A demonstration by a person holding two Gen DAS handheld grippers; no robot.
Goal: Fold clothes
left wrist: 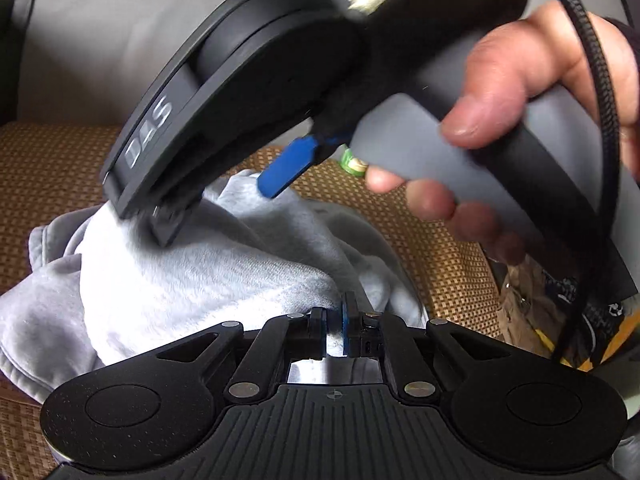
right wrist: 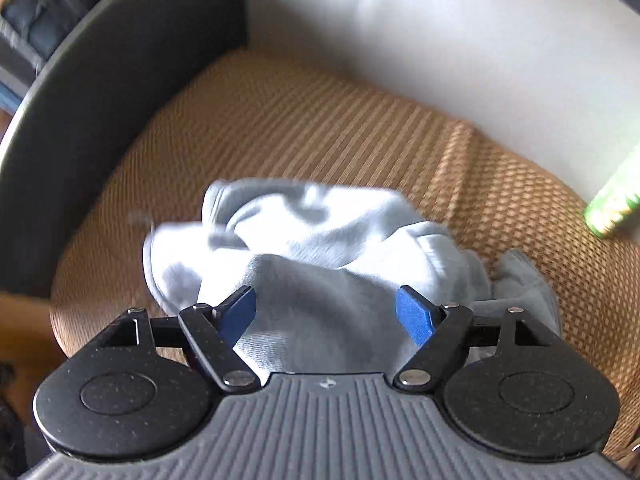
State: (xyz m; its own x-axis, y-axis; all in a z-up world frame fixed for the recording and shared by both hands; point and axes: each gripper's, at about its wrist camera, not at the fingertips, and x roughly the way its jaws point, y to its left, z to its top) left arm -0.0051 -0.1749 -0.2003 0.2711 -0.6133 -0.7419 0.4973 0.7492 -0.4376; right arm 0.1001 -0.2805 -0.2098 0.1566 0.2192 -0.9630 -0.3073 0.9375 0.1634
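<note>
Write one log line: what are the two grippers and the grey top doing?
left gripper: shut on grey top | right gripper: open above it | woven mat: underneath

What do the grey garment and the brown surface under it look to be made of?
Grey garment: soft fleece or brushed knit, matte, going by its fuzzy nap and rounded folds. Brown surface: apparently a woven mat, perhaps rattan or synthetic, showing a regular basket-weave grid with a slight sheen.

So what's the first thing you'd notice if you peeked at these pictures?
A crumpled pale grey garment heaped in the middle of a woven brown mat. The right gripper hangs open above it, while the left gripper is shut on a fold of it.
</note>
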